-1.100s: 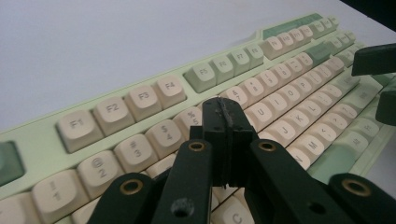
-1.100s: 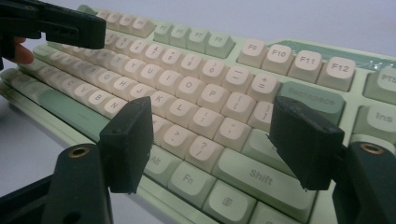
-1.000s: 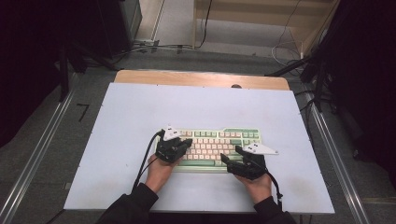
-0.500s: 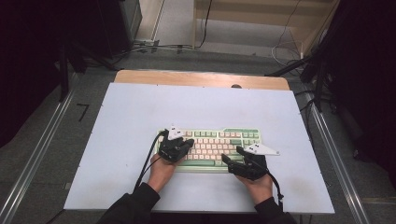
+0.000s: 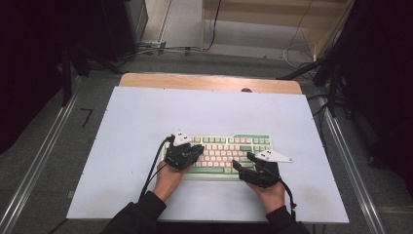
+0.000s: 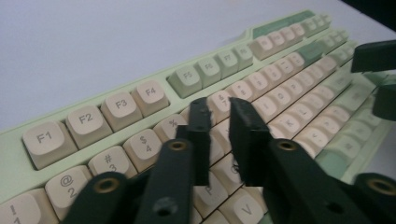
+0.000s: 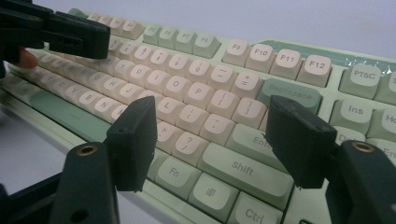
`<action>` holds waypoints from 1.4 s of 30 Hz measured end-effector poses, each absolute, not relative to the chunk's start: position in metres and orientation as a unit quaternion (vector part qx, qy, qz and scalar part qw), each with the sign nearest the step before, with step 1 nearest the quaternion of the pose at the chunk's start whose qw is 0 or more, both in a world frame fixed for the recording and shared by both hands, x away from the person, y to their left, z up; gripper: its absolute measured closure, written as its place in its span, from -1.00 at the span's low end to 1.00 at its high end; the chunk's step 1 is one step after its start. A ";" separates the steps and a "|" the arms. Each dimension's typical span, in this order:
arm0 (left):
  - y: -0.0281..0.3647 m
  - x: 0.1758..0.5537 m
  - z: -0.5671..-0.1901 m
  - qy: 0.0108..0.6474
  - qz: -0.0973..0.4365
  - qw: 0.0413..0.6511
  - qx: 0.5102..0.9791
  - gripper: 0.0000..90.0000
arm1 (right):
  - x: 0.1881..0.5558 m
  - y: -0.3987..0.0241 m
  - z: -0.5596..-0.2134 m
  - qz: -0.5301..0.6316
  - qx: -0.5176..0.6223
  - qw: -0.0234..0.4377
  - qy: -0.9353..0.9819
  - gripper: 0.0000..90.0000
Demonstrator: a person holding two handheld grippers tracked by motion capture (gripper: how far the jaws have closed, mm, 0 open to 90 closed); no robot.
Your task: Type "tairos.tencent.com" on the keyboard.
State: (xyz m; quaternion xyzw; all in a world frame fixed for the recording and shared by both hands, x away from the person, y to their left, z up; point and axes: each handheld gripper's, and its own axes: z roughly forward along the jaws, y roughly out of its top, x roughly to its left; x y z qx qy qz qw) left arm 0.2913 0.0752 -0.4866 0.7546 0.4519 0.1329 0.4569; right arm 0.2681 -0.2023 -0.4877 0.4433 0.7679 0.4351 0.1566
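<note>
One pale table (image 5: 146,122) carries a green keyboard (image 5: 229,146) near its front edge. Left gripper (image 6: 219,109), jaws just opening to a narrow empty gap, hovers over the number row; right gripper (image 7: 210,135) gapes wide, empty, above the Shift keys.

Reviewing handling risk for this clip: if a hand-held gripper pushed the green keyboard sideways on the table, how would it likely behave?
The keyboard looks like a rigid one-piece case, so it would probably move as a whole without flexing. Lying flat and low on the smooth table, it seems unlikely to tip and more likely to slide or pivot. Its raised keycaps might press down or catch a jaw, so the case edge looks the safer contact.
</note>
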 end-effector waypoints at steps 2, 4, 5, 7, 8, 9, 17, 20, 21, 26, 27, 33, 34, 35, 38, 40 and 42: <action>0.077 0.290 -0.484 0.449 0.132 0.467 0.750 0.46 | 0.268 -0.203 -0.488 0.436 0.442 0.158 0.767 -0.16; 0.079 0.288 -0.481 0.451 0.136 0.473 0.745 0.29 | 0.268 -0.203 -0.487 0.438 0.441 0.160 0.767 -0.02; 0.080 0.287 -0.480 0.451 0.139 0.474 0.743 0.23 | 0.268 -0.202 -0.487 0.439 0.440 0.159 0.767 0.07; 0.083 0.286 -0.479 0.456 0.145 0.477 0.737 0.16 | 0.267 -0.202 -0.487 0.441 0.438 0.157 0.767 0.27; 0.084 0.285 -0.478 0.458 0.148 0.478 0.734 0.12 | 0.267 -0.202 -0.487 0.442 0.438 0.156 0.767 0.37; 0.086 0.284 -0.478 0.459 0.150 0.479 0.733 0.11 | 0.268 -0.201 -0.487 0.443 0.435 0.155 0.768 0.46; 0.099 0.281 -0.480 0.477 0.160 0.474 0.722 0.01 | 0.269 -0.192 -0.489 0.441 0.420 0.149 0.779 0.92; 0.105 0.279 -0.480 0.485 0.165 0.472 0.717 -0.04 | 0.270 -0.188 -0.489 0.440 0.413 0.145 0.784 0.95; 0.107 0.279 -0.480 0.487 0.167 0.471 0.716 -0.07 | 0.270 -0.187 -0.489 0.440 0.411 0.143 0.786 0.95; 0.116 0.277 -0.480 0.498 0.168 0.471 0.708 -0.09 | 0.272 -0.179 -0.492 0.431 0.404 0.134 0.796 0.95; 0.117 0.277 -0.480 0.500 0.170 0.471 0.707 -0.09 | 0.272 -0.178 -0.492 0.430 0.402 0.135 0.797 0.95; 0.123 0.276 -0.481 0.504 0.173 0.469 0.704 -0.09 | 0.273 -0.177 -0.493 0.425 0.401 0.131 0.801 0.95; 0.124 0.276 -0.481 0.504 0.172 0.469 0.704 -0.09 | 0.273 -0.176 -0.494 0.424 0.401 0.131 0.801 0.95; 0.125 0.276 -0.481 0.505 0.173 0.468 0.705 -0.09 | 0.273 -0.176 -0.494 0.424 0.401 0.131 0.801 0.95; 0.125 0.276 -0.481 0.506 0.173 0.470 0.702 -0.09 | 0.273 -0.175 -0.495 0.422 0.400 0.128 0.803 0.95; 0.125 0.276 -0.482 0.506 0.174 0.468 0.703 -0.09 | 0.272 -0.175 -0.496 0.420 0.399 0.128 0.805 0.95; 0.126 0.276 -0.482 0.506 0.173 0.469 0.703 -0.09 | 0.273 -0.174 -0.496 0.421 0.397 0.128 0.805 0.95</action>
